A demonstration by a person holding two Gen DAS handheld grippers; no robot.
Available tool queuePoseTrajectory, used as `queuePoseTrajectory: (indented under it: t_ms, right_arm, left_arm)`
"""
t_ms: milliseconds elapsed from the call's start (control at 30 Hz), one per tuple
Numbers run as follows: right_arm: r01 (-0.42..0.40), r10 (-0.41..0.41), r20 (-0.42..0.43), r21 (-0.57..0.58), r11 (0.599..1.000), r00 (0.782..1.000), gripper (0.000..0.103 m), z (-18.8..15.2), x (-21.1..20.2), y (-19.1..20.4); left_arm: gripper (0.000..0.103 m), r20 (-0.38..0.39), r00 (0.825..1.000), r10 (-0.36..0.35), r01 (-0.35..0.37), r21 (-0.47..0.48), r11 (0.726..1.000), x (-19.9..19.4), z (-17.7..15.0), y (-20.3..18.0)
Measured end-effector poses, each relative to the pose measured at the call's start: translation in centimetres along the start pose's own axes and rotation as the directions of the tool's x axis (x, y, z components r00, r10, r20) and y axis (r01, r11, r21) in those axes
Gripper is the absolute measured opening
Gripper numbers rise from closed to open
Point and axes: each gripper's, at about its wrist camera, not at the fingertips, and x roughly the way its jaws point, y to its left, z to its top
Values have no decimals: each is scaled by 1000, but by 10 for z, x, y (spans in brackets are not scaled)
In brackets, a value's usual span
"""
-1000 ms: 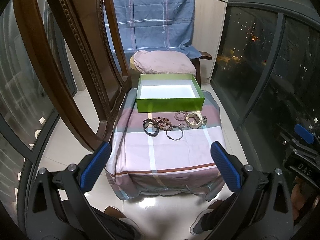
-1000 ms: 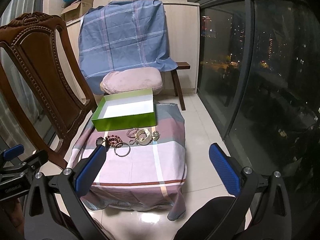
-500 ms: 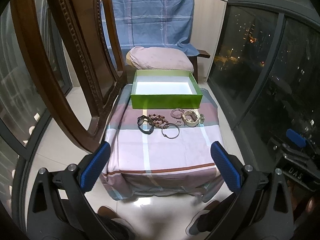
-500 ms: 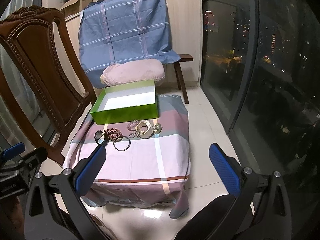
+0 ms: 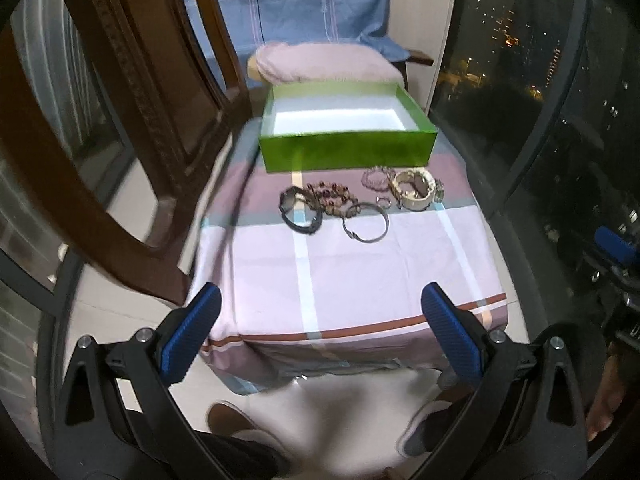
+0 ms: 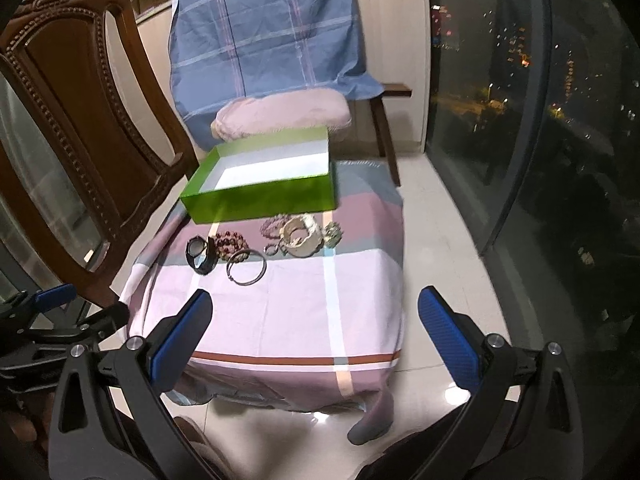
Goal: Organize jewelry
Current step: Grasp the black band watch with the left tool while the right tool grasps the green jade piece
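An open green box (image 5: 347,150) (image 6: 262,199) with a white inside stands at the far end of a cloth-covered low table (image 5: 352,276) (image 6: 296,304). In front of it lies a row of jewelry: a black watch (image 5: 299,211) (image 6: 201,257), a brown bead bracelet (image 5: 332,198) (image 6: 230,243), a thin silver bangle (image 5: 366,222) (image 6: 246,267), a pink bead bracelet (image 5: 375,179) and a cream bangle (image 5: 414,190) (image 6: 301,236). My left gripper (image 5: 320,334) and right gripper (image 6: 316,334) both hang open near the table's front edge, holding nothing.
A carved wooden chair (image 5: 132,112) (image 6: 80,136) stands close on the left. Behind the table a bench holds a pink cushion (image 6: 284,114) and a blue checked cloth (image 6: 272,36). Dark glass panes (image 6: 540,120) run along the right. Shoes (image 5: 228,420) show on the tiled floor below.
Both grippers have come closer to the table and lower, so the box and jewelry appear larger. Nothing on the table has moved.
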Motion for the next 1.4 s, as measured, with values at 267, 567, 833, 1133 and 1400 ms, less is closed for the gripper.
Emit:
queuePoseTrajectory:
  t_ms: [267,567,833,1133,1400]
  right_arm:
    - [-29,28,-62,-4,1000,998,100,6,51,-3]
    - [-29,26,-115,-24,999,993,100,16,101,-6]
    - [-17,14,-137,-22,1000,990,100,21,133,-15]
    - [39,-45,-117,-53,998,992,74,37,167,-26]
    - [75,-91,-211,-81,994,973,41,46,230,-35]
  left_arm:
    - [99,-27,999,27,-27,14,1000,58,22,12]
    - [99,-40,999,37,-36,12,999,136,62,20]
    - [75,-135,991,-10,7,-22,1000,197,70,29]
    - [28,-113,992,-63,59,-38,998,194,65,33]
    - [25,91,987,-131,129,24,991,116,69,29]
